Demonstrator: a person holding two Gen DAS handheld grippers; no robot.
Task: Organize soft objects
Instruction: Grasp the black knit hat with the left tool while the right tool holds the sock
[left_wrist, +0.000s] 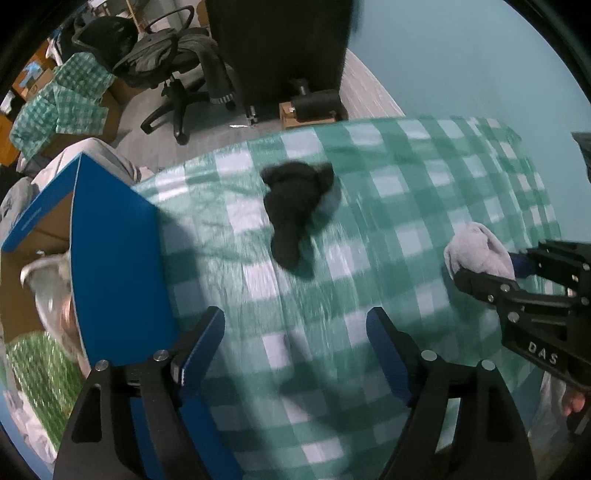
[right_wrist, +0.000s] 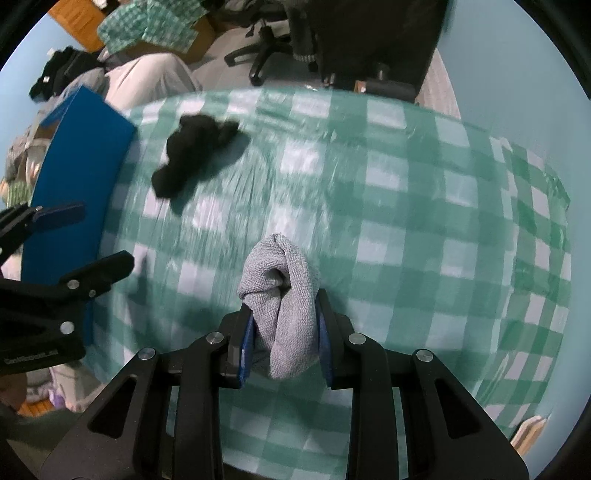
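A grey rolled sock (right_wrist: 284, 295) is clamped between the blue pads of my right gripper (right_wrist: 284, 325), held above the green checked tablecloth (right_wrist: 406, 221). It also shows in the left wrist view (left_wrist: 480, 254), at the tip of the right gripper (left_wrist: 491, 269). A black sock bundle (left_wrist: 295, 206) lies on the cloth ahead of my left gripper (left_wrist: 295, 332), which is open and empty over the table. The black bundle also shows in the right wrist view (right_wrist: 195, 151), far left.
A blue cardboard box (left_wrist: 110, 258) stands open at the table's left edge, with grey and green soft items inside (left_wrist: 48, 288). It shows in the right wrist view too (right_wrist: 77, 166). An office chair (left_wrist: 177, 74) and dark cabinet (left_wrist: 280, 51) stand beyond the table.
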